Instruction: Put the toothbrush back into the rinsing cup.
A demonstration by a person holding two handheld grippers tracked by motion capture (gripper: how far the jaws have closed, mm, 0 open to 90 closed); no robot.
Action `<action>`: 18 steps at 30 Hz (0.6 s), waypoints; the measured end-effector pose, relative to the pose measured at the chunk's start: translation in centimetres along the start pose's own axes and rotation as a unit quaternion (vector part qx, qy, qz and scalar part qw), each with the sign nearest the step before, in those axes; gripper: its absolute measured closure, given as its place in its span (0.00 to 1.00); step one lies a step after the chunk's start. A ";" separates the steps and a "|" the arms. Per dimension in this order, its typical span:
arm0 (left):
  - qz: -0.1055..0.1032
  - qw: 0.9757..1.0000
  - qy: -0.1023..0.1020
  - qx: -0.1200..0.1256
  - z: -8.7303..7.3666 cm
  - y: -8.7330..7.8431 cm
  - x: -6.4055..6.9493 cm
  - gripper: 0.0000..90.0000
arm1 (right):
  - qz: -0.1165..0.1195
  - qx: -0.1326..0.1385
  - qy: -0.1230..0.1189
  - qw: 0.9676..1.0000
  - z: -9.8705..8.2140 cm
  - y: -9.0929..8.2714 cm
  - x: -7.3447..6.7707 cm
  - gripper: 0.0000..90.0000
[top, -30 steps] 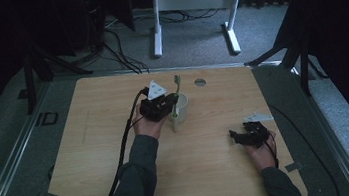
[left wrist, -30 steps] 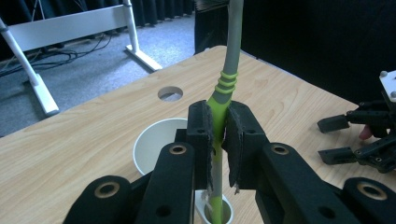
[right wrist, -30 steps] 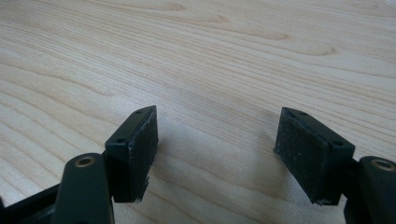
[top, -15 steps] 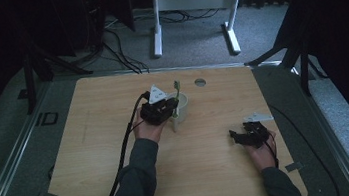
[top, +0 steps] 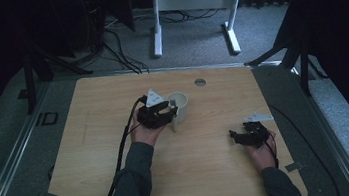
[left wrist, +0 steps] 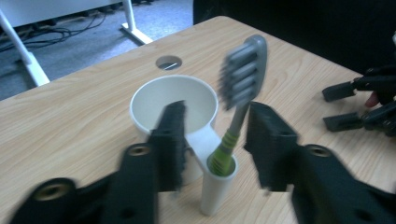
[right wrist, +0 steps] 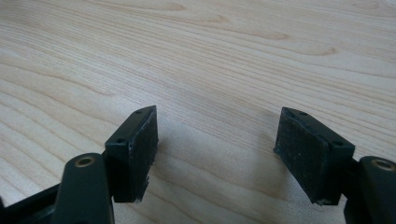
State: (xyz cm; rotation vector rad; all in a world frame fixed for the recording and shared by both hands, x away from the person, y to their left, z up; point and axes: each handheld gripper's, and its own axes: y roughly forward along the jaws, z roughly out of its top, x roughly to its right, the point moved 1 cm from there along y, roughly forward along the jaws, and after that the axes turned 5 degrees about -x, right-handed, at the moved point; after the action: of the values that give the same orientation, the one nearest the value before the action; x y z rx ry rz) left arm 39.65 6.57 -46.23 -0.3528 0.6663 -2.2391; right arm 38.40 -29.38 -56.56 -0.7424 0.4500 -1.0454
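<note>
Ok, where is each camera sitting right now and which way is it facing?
High view: fixed above the person's side, looking forward and down on the wooden table; both forearms enter from below, left gripper at the white cup, right gripper apart.
Left gripper view: rides the left gripper, looking along its jaws, which have just opened, at the toothbrush standing in the cup's side tube.
Right gripper view: rides the right gripper, facing bare tabletop between open jaws.
Shared: high and left gripper views both show cup and right gripper.
</note>
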 end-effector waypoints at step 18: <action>0.051 0.997 -0.051 -0.018 -4.5 -2.4 -3.2 0.47 | 0.000 0.000 0.001 1.000 0.0 0.0 0.0 0.33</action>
State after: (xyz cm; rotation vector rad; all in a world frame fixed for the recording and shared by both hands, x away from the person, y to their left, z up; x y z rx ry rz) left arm 38.39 11.94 -48.76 -0.4373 0.6580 -2.0990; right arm 38.40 -29.37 -56.56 -0.7418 0.4521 -1.0456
